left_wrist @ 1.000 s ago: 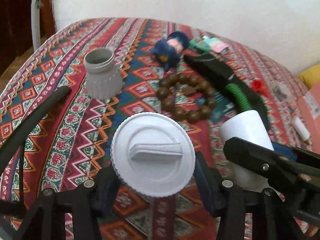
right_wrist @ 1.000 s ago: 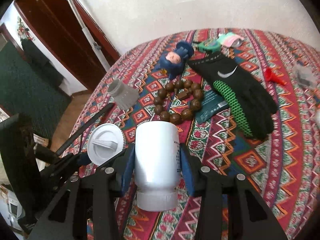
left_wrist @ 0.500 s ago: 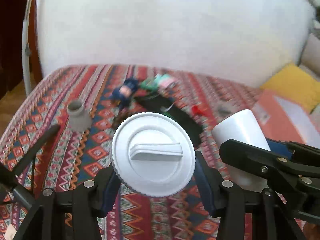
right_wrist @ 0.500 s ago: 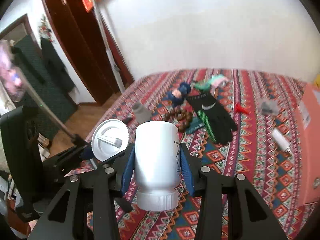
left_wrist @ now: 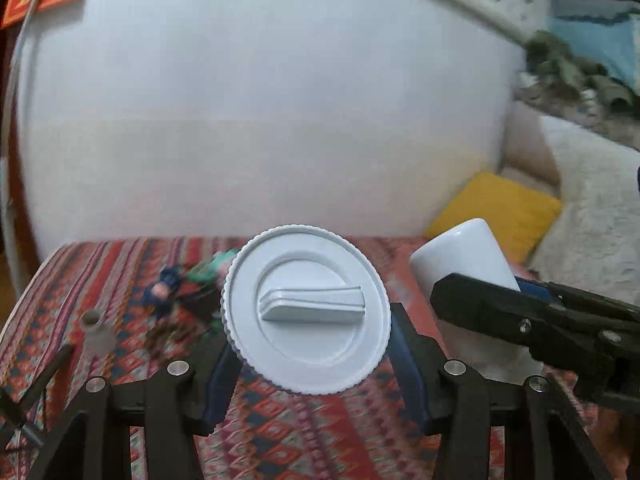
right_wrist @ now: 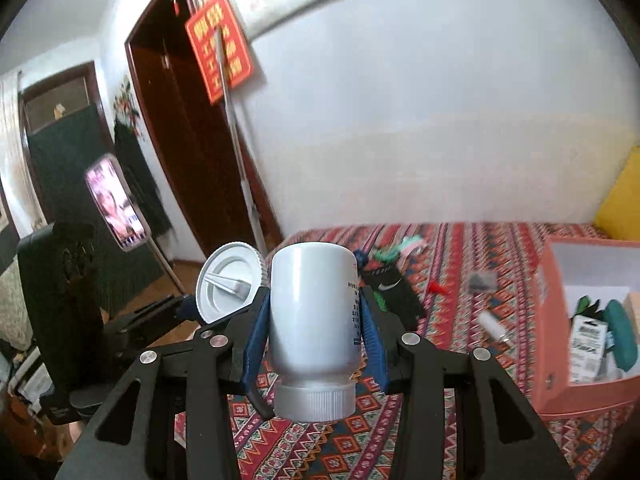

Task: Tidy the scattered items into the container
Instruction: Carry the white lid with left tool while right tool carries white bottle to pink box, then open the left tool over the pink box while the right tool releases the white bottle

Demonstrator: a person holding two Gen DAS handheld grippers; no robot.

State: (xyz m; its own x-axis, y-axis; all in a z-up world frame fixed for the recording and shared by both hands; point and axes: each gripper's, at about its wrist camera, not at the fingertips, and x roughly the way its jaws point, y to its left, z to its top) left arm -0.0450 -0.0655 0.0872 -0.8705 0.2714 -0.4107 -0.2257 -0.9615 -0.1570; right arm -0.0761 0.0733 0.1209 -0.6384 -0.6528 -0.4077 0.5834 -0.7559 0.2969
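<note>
since a second ago both claws have risen and tipped back from the patterned bedspread (right_wrist: 460, 256), so the scattered things that lay close under them now sit small and blurred far below the white bottle (right_wrist: 314, 322). the bottle is clamped upside down in the right claw (right_wrist: 314, 344), its blue pads pressing both sides and its threaded neck pointing down toward the camera. just left of the bottle, the left claw (left_wrist: 308, 354) is shut on the white ribbed lid (left_wrist: 306, 314), gripped by its rim with the raised handle facing the camera; in the right wrist view the lid (right_wrist: 230, 280) nearly touches the bottle's upper left shoulder. beyond the bottle on the bedspread lie a black glove (right_wrist: 390, 292), a small red piece (right_wrist: 436, 287), a blue doll (left_wrist: 162, 292) and a green and pink item (right_wrist: 396, 249), all too blurred to detail. left of the doll a small grey bottle (left_wrist: 96, 334) stands upright. right of the white bottle lies a small white tube (right_wrist: 492, 326), and further right stands the orange box (right_wrist: 556, 344), open, with a few items already inside. a yellow cushion (left_wrist: 496, 210) sits behind the white bottle against the white wall (left_wrist: 260, 120), and a red sign (right_wrist: 218, 44) hangs by the dark doorway to the bottle's upper left.
</note>
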